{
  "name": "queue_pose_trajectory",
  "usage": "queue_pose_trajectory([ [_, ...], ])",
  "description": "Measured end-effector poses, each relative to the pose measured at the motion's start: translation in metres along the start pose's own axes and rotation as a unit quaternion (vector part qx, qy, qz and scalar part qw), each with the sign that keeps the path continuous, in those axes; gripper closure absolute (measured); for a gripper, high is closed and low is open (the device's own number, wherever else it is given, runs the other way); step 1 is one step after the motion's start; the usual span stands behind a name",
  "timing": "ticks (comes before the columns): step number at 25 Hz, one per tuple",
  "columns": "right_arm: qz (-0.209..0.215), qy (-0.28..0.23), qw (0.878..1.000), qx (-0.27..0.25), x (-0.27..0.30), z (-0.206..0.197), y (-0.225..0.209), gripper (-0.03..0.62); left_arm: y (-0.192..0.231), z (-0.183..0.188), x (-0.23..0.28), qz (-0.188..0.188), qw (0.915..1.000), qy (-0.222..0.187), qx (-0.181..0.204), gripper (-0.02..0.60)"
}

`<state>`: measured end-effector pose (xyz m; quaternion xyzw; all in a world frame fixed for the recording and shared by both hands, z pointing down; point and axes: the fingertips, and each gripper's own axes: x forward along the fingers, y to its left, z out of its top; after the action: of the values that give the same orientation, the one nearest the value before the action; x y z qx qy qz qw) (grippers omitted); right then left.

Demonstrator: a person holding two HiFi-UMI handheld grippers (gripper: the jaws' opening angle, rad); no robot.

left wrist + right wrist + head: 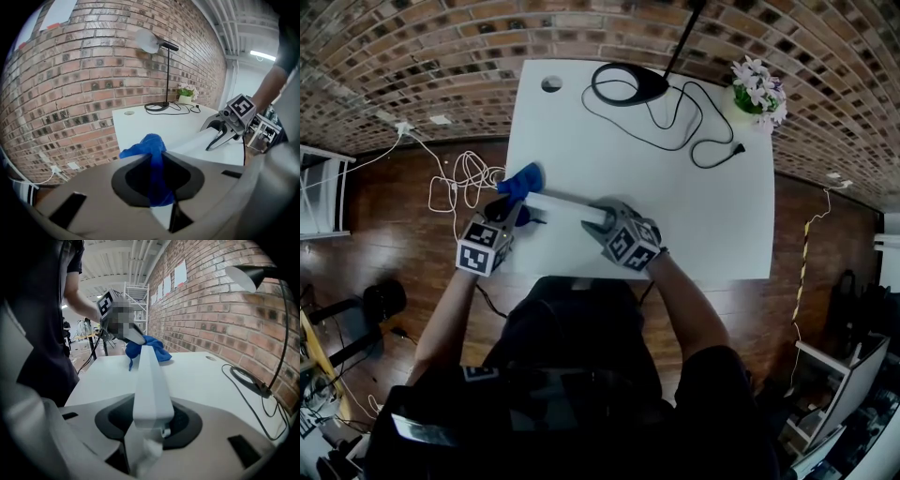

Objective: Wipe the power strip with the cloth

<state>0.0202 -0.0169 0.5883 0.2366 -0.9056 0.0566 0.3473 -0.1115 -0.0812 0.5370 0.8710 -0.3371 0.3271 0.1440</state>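
Clamps power strip (150, 380) by one end in right gripper (150, 423) over table (675, 216), pinches cloth (150, 147) in left gripper (157, 178) at its far end; risks levering strip loose under hard sideways wiping.

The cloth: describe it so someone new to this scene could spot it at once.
Start at the white table by the brick wall. Near its front left corner, the left gripper pinches the cloth at one end of the long white power strip. It alone is bright blue and crumpled.
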Motion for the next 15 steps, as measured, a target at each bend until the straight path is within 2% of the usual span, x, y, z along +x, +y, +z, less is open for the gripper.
queue_pose_trajectory([
  [3, -0.001, 0.0, 1.0, -0.003, 0.0, 0.001, 0.0, 0.433, -0.012, 0.013, -0.004, -0.01, 0.9997, -0.017, 0.015, 0.515],
  [6, -0.002, -0.002, 1.0, -0.003, 0.0, 0.001, 0.0, 0.433, -0.024, 0.017, 0.003, -0.013, 0.9997, -0.01, 0.02, 0.514],
  [10, -0.004, -0.005, 1.0, -0.006, 0.0, 0.002, 0.001, 0.433, -0.021, 0.016, 0.003, -0.007, 0.9997, -0.012, -0.019, 0.514],
  [15, -0.005, -0.007, 1.0, -0.009, -0.001, 0.001, 0.001, 0.434, -0.024, 0.015, 0.004, 0.014, 0.9998, -0.002, -0.011, 0.514],
])
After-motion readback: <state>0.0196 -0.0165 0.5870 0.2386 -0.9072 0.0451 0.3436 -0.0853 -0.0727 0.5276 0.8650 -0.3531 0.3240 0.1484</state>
